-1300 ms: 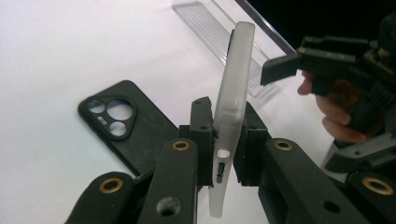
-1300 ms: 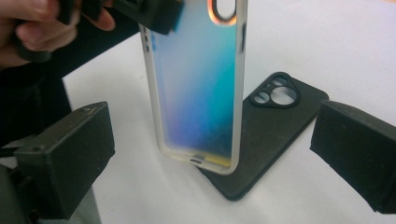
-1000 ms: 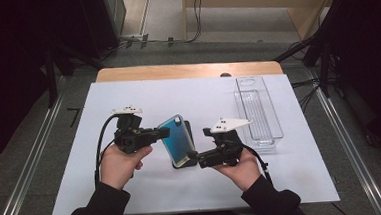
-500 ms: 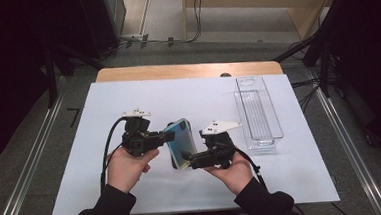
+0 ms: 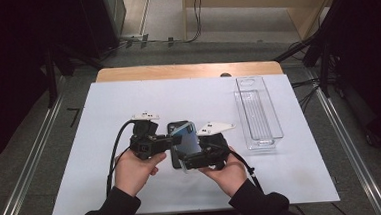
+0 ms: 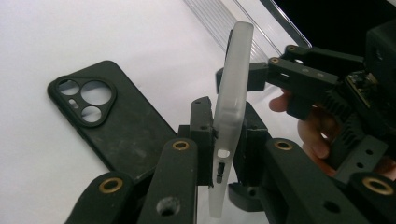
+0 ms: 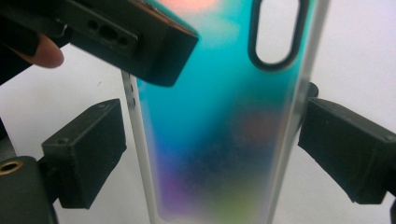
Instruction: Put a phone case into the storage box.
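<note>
Well, from above I see the table (image 5: 133, 191), the biggest thing, with its near edge cut off by my sleeves. A clear tray (image 5: 257, 112) lies well apart at its right, untouched. A black case (image 6: 119, 130) lies flat on the table with its camera holes up; from overhead my grippers hide most of it, and its near end is cut off behind my left jaws in the left gripper view.

Between my hands I hold the iridescent case (image 5: 188, 140) off the table, tilted. Its lower end runs out of the right gripper view, and its colours there are blurred.

My left gripper (image 6: 224, 144) is pressed together on the case's thin edge, one jaw on each face, near the port cutouts (image 6: 220, 163). My right gripper (image 7: 210, 154) straddles the case across its width: the right jaw touches the frosted rim, while a sliver of table shows between the left jaw and the other rim, so I cannot tell whether it truly pinches.
</note>
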